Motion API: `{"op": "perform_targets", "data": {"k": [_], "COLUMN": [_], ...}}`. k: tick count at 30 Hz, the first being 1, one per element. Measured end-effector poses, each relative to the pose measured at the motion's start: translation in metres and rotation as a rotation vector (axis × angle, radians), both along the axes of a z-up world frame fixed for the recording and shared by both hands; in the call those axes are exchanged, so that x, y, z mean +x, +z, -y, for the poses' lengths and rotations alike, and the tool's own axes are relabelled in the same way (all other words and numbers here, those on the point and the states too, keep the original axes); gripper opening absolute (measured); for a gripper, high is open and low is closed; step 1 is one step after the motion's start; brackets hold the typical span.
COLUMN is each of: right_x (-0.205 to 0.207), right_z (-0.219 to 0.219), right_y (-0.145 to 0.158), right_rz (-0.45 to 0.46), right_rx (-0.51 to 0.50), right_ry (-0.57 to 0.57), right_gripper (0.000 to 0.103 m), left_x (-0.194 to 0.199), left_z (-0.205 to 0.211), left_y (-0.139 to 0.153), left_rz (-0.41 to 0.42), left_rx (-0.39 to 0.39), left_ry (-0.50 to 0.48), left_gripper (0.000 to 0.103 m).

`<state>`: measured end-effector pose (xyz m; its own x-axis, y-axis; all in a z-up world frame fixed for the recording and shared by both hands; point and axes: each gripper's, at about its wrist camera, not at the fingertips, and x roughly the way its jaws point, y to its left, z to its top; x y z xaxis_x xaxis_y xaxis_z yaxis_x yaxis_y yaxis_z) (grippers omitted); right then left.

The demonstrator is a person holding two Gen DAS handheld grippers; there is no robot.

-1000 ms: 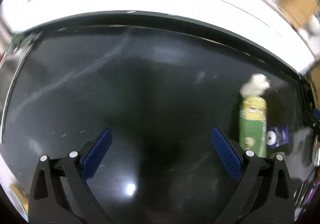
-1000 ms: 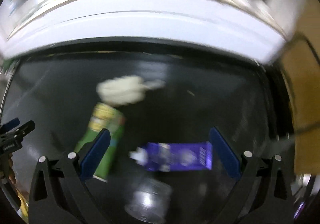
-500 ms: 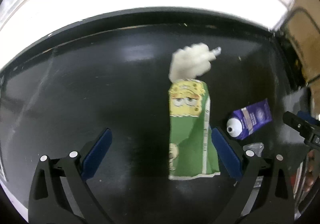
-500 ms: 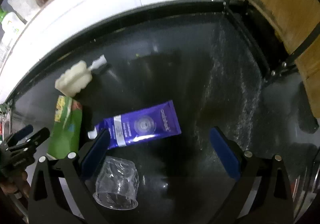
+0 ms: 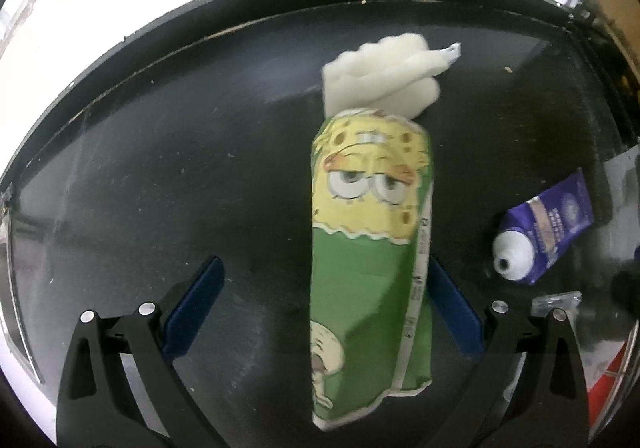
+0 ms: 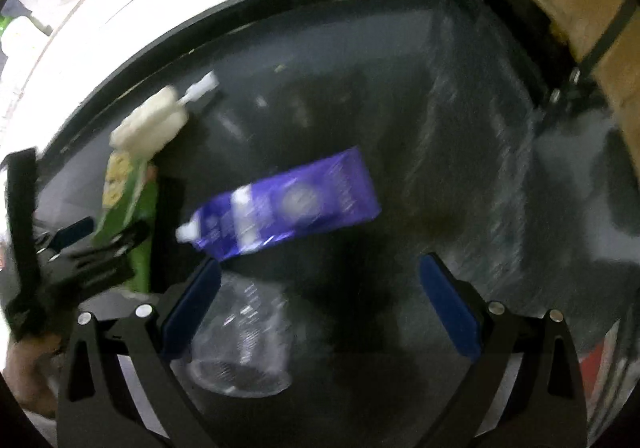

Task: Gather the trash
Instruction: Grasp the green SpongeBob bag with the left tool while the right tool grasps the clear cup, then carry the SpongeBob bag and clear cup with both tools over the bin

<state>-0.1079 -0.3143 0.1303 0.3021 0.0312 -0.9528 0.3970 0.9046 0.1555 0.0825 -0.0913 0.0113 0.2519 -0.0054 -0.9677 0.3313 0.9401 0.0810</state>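
— While I watched both feeds, what did the surface look like to you?

— Dark and glossy. The bench was black, flecked with pale crumbs, with a bright white ledge along its far edge and a brown board at the right in the right wrist view.

— And the trash?

— I saw a green snack bag lying lengthwise, printed with a yellow cartoon face, its far end touching a white sponge. A purple tube with a white cap lay to the bag's right, well apart from it. A clear plastic cup lay on its side just beside that tube.

— Were the tools holding anything?

— No. My left tool was spread wide with the bag between its blue pads, nearer the right one. My right tool was released too, its left pad over the cup.
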Motion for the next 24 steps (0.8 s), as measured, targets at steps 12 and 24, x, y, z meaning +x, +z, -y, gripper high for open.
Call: {"op": "perform_targets", "data": {"k": [12, 24], "right_x": [-0.004, -0.008], "right_z": [-0.066, -0.064], "right_y": [-0.04, -0.042], "right_rz": [-0.145, -0.102], "right_rx": [0.005, -0.008], "right_ry": [0.175, 0.228], "right_gripper": [0.054, 0.051], "left_x": [0.006, 0.009], "left_z": [-0.027, -0.076], "left_y": [-0.005, 0.005], "left_rz": [0.016, -0.037], "left_rx": [-0.056, -0.109], "left_ry": [0.007, 0.103], "left_gripper": [0.056, 0.055]}}
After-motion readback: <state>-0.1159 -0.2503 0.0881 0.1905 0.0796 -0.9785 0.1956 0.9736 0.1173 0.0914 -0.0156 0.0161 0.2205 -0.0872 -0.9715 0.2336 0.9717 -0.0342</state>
